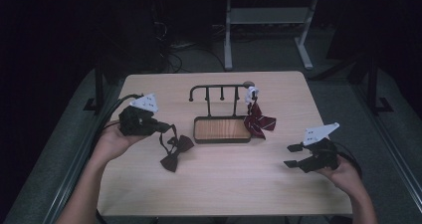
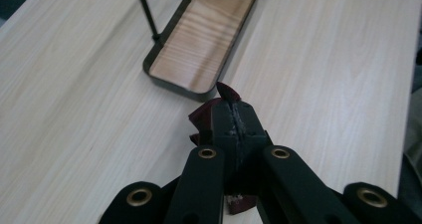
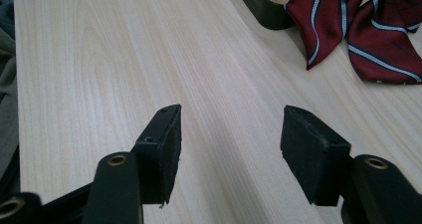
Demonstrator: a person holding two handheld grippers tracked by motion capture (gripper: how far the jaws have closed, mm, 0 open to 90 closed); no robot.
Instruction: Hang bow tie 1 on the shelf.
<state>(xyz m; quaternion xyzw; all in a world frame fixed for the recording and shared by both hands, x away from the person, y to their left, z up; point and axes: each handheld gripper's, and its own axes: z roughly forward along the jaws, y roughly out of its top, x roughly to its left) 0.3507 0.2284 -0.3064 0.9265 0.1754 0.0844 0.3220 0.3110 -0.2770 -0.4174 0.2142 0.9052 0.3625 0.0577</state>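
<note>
left gripper: the left gripper (image 1: 158, 126) is clamped on the strap of a dark maroon bow tie (image 1: 176, 152); in the left gripper view its jaws (image 2: 237, 124) are pressed together with maroon cloth poking out past the tips.
bow tie from left gripper: the bow hangs from the strap just beyond and below the jaw tips, its lower wing touching or nearly touching the wooden table (image 1: 224, 184).
long axis: the bow lies aslant, one wing toward the stand, the other toward the person.
stand from left gripper: the black hook stand (image 1: 221, 112) with its wooden tray base (image 2: 199, 40) lies straight ahead of the left jaws, near but apart; the free hooks on its bar sit above that tray.
right gripper: the right gripper (image 1: 294, 155) has its jaws wide apart and holds nothing; it hovers low over bare table.
striped tie from right gripper: a red striped bow tie (image 3: 368, 30) hangs from the stand's end hook, ahead and to the right of the right jaws.
nearer hand: by my judgement the left gripper is the nearer to the free hooks, and the likely move is to lift the strap forward and up onto one.
</note>
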